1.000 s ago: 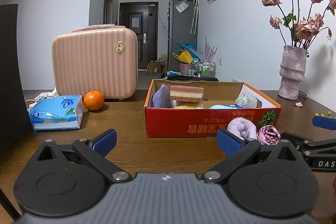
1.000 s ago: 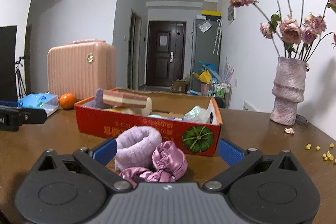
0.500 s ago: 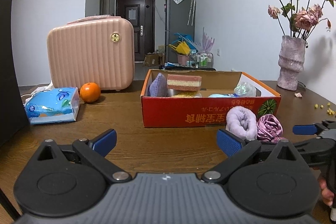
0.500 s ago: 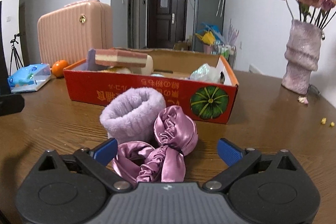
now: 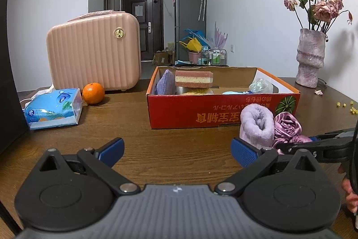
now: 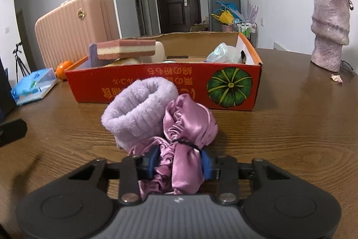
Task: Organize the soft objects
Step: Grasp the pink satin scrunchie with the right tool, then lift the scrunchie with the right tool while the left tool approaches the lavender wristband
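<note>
A pink satin scrunchie [image 6: 188,124] lies on the wooden table beside a fluffy lilac band [image 6: 136,104], both just in front of the red cardboard box [image 6: 179,84]. My right gripper [image 6: 179,162] is closing, and its blue pads press on the near end of the scrunchie. In the left wrist view the lilac band [image 5: 257,122] and scrunchie [image 5: 287,127] sit at the right, with the right gripper [image 5: 313,142] reaching in from the edge. My left gripper [image 5: 176,149] hovers open over bare table, holding nothing. The box [image 5: 201,113] holds a striped sponge [image 5: 193,78], a purple cloth [image 5: 165,83] and a plastic bag [image 5: 260,85].
A pink suitcase [image 5: 94,50] stands at the back left with an orange [image 5: 93,93] and a tissue pack [image 5: 52,110] before it. A vase [image 5: 310,57] of dried roses stands at the back right, and yellow crumbs [image 5: 345,104] lie near it.
My right gripper moved forward and down onto the satin scrunchie, and its jaws went from wide open to closed around it. The left gripper hardly moved.
</note>
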Motion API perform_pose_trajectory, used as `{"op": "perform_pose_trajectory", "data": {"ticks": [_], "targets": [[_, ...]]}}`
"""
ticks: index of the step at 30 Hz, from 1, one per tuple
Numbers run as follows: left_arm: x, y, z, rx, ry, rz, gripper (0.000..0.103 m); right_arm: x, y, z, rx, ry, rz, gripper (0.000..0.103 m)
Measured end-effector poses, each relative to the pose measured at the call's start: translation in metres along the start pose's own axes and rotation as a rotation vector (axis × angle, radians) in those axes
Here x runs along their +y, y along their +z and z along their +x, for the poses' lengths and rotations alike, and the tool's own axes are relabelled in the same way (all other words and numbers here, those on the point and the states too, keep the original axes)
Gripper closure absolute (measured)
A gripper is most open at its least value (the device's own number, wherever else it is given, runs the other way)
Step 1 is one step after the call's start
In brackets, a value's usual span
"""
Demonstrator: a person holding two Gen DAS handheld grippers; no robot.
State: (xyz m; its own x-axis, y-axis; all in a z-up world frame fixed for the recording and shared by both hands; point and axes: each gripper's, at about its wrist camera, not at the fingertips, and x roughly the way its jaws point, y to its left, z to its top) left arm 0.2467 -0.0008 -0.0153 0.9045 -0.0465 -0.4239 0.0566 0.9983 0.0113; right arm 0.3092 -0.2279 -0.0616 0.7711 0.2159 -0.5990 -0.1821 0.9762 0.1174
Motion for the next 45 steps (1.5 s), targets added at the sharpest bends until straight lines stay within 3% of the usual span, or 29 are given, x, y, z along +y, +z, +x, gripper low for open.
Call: {"op": "perform_pose_trajectory", "data": {"ticks": [24,45], "targets": [[-0.017,0.001,0.007,0.016,0.018,0.019,0.000,-0.019,0.012,-0.036,-0.156,-0.018,0.059,0.071],[-0.079,0.014,0.033,0.032,-0.036,0.046,0.000,-0.077,0.016,-0.048,-0.202,-0.051,0.108,0.071]]}}
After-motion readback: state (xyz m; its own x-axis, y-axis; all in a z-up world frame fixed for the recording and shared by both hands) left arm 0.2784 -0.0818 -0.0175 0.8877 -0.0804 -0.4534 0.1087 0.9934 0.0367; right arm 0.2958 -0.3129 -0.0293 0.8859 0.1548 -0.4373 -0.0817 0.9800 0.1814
